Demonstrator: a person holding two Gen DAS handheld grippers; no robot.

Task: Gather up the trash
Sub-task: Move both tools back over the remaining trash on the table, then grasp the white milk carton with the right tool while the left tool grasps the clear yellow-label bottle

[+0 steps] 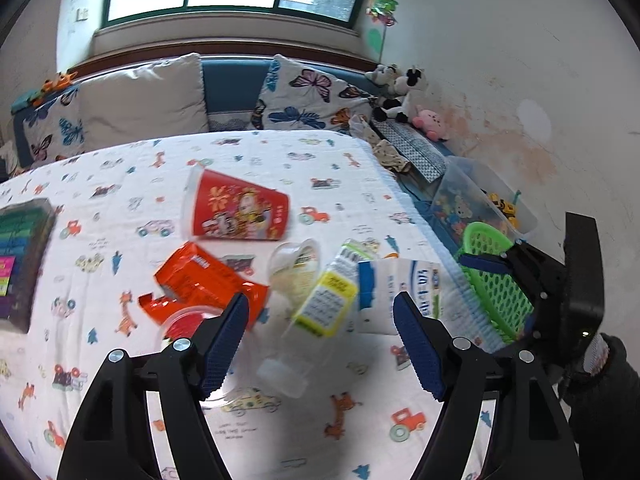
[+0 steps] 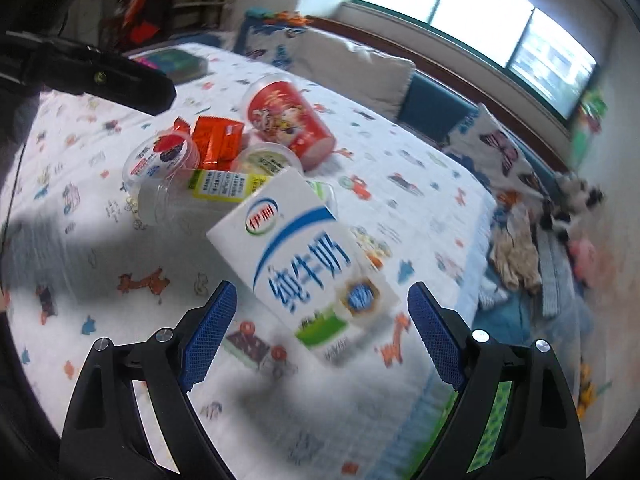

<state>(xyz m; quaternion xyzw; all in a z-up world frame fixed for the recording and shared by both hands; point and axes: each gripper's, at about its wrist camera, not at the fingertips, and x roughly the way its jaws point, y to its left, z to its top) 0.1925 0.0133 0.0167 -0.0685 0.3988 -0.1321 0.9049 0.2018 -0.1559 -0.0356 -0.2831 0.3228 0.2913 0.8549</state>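
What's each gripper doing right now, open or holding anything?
Left gripper: open, holding nothing, above the clear bottle.
Right gripper: open, holding nothing; the milk carton lies on the bed ahead of it.

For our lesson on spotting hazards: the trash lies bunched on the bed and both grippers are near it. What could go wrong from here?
1. The milk carton leans on the bottle; grabbing either could shift the other.
2. The clear bottle looks slippery and might roll aside.
3. The carton lies near the bed edge and could get knocked off.
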